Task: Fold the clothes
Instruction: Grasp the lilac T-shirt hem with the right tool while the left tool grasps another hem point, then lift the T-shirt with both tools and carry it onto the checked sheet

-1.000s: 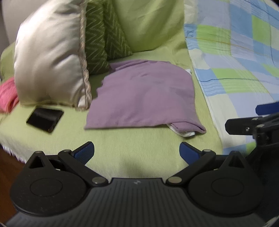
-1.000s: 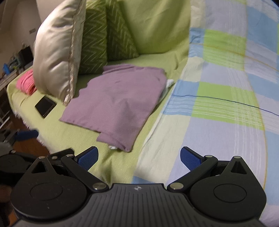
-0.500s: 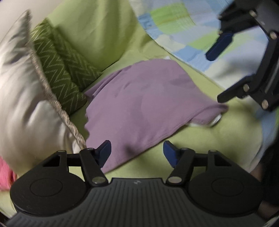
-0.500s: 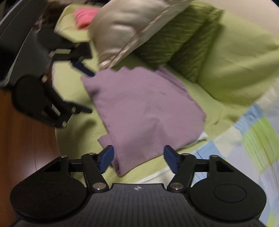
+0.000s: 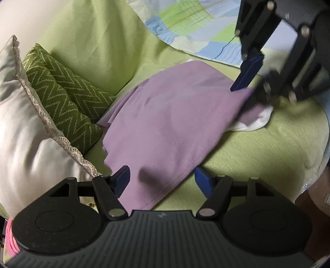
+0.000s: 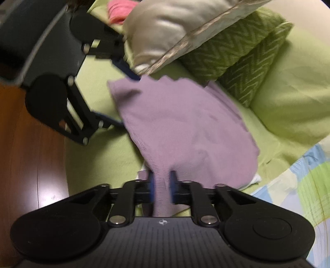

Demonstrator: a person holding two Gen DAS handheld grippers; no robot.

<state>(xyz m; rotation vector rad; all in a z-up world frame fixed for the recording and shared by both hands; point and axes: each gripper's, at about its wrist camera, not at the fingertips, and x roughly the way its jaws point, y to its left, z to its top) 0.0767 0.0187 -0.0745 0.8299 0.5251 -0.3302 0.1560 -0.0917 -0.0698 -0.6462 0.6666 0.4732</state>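
Garment: a purple garment (image 5: 169, 123) lies spread on a green-covered sofa seat (image 5: 257, 148), its stitched hem toward the near edge; a bit of white fabric (image 5: 255, 121) shows from under its right corner.
Right tongs: the right tongs (image 6: 162, 186) are pressed together on a corner of the purple garment, the cloth running up between the two blue pads and bunching there. In the left wrist view the same tool (image 5: 251, 82) sits at the right corner of the garment, blurred.
Left tongs: the left tongs (image 5: 163, 180) are spread, one blue pad on each side of the garment's near left corner; the hem lies between them and nothing is pinched. From the right wrist view they (image 6: 121, 99) straddle the far left corner, one finger above the cloth edge and one at its side.
Cushions: a cream satin pillow (image 5: 22, 127) with a braided trim leans at left, against a green zigzag cushion (image 5: 64, 96) just beside the garment's far edge.
Other cloth: a blue and green checked blanket (image 5: 191, 26) lies right of the garment; a pink cloth (image 6: 119, 9) is behind the cream pillow.
Floor: brown wooden floor (image 6: 24, 156) beyond the sofa's near edge.
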